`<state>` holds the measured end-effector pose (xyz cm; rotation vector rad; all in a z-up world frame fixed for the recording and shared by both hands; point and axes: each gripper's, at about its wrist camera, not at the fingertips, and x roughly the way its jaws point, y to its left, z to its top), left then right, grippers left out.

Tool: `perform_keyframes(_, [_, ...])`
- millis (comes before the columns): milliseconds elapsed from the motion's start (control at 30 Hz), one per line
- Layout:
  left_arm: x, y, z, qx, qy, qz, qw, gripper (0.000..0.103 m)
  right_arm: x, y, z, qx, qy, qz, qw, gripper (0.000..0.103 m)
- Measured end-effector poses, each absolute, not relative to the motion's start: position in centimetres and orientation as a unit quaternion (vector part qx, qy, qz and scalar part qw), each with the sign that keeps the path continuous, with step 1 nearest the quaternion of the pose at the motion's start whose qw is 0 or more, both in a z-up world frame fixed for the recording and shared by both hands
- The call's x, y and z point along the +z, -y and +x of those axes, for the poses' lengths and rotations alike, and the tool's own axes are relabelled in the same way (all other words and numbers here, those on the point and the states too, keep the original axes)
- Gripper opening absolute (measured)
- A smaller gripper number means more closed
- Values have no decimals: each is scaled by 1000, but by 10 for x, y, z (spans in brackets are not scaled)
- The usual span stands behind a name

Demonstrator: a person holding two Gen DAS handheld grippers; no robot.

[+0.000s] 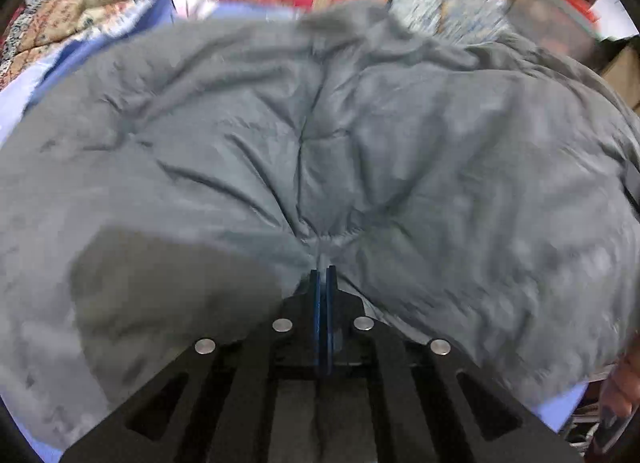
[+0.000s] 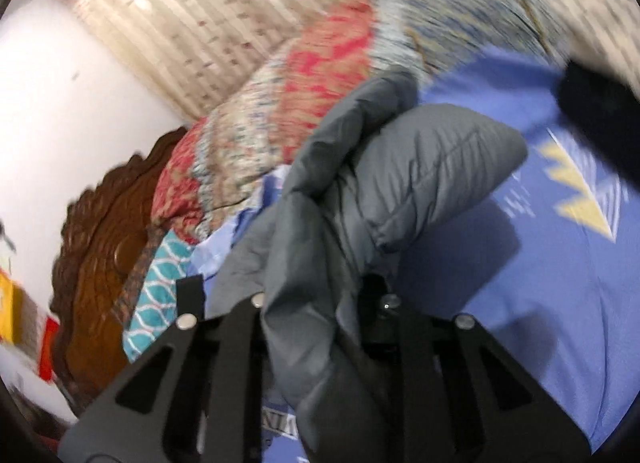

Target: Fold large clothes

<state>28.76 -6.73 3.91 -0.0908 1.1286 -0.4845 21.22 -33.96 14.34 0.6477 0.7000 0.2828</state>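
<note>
A grey quilted puffer jacket [image 1: 320,135] lies spread out and fills the left wrist view. My left gripper [image 1: 323,269] is shut on a pinch of its fabric, which puckers toward the blue fingers [image 1: 317,303]. In the right wrist view a bunched, puffy part of the same jacket [image 2: 420,167] hangs lifted above the bed and casts a shadow on the sheet. It runs down between the jaws of my right gripper [image 2: 316,303], which is shut on a thick fold; its fingertips are hidden by the fabric.
The jacket rests on a blue bedsheet [image 2: 540,283] with a yellow print. A red and beige patterned quilt [image 2: 280,103] is heaped behind it, by a teal cloth [image 2: 160,287] and a carved brown headboard [image 2: 100,255]. A hand [image 1: 618,391] shows at lower right.
</note>
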Motion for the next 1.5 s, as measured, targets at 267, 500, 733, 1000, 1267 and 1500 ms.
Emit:
perform_keyframes(267, [97, -72, 236, -210, -432, -129, 867, 26, 196, 201, 247, 187, -363, 164, 898, 17])
perform_keyframes(500, [96, -185, 216, -122, -417, -180, 882, 26, 156, 81, 295, 209, -450, 63, 866, 17])
perform_keyframes(733, [106, -231, 213, -104, -398, -222, 884, 26, 95, -11, 311, 232, -487, -10, 842, 84])
perform_keyframes(1000, [153, -202, 234, -145, -352, -207, 901, 26, 132, 52, 224, 373, -378, 90, 843, 90])
perform_keyframes(1267, [175, -106, 231, -238, -317, -149, 906, 26, 171, 147, 237, 305, -323, 164, 881, 65])
perform_keyframes(1500, [116, -64, 225, -221, -365, -41, 904, 26, 156, 96, 368, 294, -416, 156, 846, 49])
